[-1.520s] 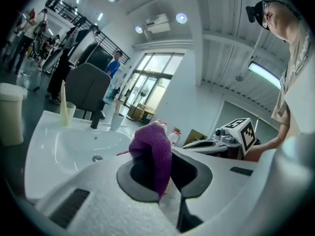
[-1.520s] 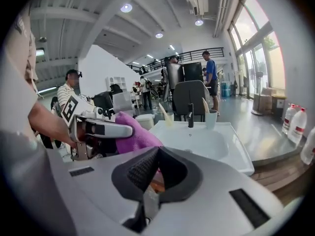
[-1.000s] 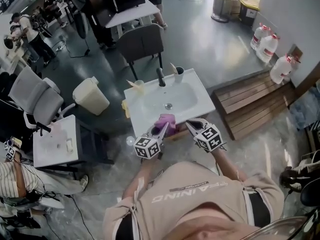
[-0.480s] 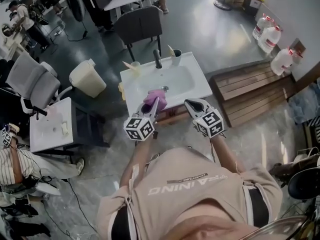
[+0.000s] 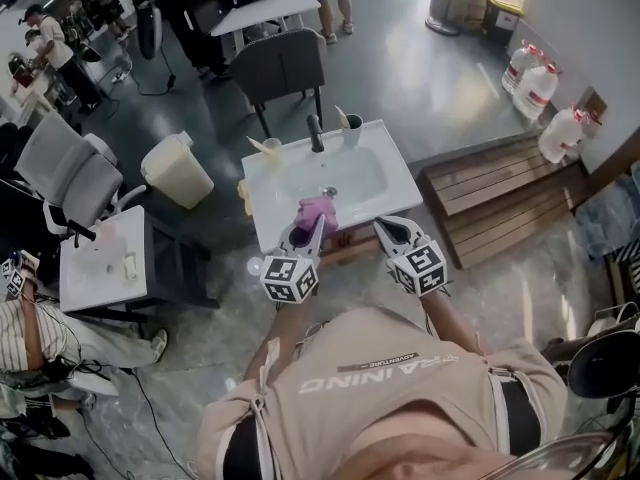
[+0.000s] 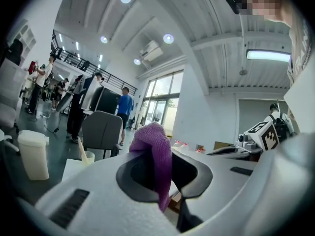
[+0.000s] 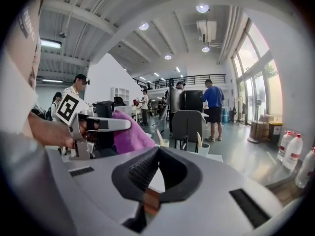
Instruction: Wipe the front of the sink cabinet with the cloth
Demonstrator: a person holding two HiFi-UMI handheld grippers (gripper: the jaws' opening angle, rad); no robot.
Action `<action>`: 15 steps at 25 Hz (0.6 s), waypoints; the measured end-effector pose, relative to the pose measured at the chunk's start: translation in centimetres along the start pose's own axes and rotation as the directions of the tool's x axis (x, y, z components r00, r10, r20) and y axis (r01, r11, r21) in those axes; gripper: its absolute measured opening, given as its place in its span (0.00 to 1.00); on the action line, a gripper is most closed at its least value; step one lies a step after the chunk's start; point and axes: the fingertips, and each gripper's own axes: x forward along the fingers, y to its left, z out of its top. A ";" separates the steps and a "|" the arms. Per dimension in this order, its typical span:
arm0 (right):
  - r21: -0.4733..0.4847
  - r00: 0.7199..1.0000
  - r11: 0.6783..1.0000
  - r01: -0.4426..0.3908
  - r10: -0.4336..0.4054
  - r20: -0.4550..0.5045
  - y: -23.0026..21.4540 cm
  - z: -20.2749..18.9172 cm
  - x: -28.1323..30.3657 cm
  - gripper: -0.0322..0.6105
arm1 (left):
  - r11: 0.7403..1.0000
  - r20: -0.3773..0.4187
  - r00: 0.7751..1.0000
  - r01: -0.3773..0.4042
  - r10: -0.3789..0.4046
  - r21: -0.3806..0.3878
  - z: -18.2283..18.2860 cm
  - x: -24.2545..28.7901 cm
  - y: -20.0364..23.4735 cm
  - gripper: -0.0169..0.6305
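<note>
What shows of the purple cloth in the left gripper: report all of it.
The purple cloth looks like soft, fuzzy terry, bunched into a lump. The left gripper has its jaws shut on it: a rounded fold stands up above the jaws and a narrower tail hangs down between them. In the head view it sits over the front edge of the white sink; whether it touches the sink cannot be told.

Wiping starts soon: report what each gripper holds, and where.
Left gripper grips the purple cloth at a bunched fold, an end hanging below. Right gripper holds nothing.
</note>
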 end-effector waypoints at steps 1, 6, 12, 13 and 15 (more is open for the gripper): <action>-0.007 1.000 1.000 -0.002 0.002 -0.005 0.1 -0.1 0.0 0.07 | 1.000 0.003 1.000 -0.004 0.004 0.008 0.0 -0.3 -0.2 0.09; -0.024 1.000 1.000 -0.012 0.011 -0.021 0.2 -0.7 0.0 0.07 | 1.000 -0.021 1.000 0.005 -0.005 -0.009 -1.2 -0.4 -0.9 0.09; -0.046 0.999 0.998 -0.031 0.030 -0.021 0.6 -1.1 0.1 0.07 | 1.000 -0.048 0.999 -0.014 0.015 0.008 -2.3 -0.9 -0.9 0.09; -0.050 0.999 0.998 -0.033 0.032 -0.020 0.7 -1.1 0.1 0.07 | 1.000 -0.050 0.999 -0.018 0.019 0.016 -2.3 -1.0 -0.8 0.09; -0.048 0.999 0.998 -0.031 0.030 -0.015 0.5 -1.1 0.0 0.07 | 1.000 -0.053 0.998 -0.024 0.025 0.019 -2.3 -1.1 -0.7 0.09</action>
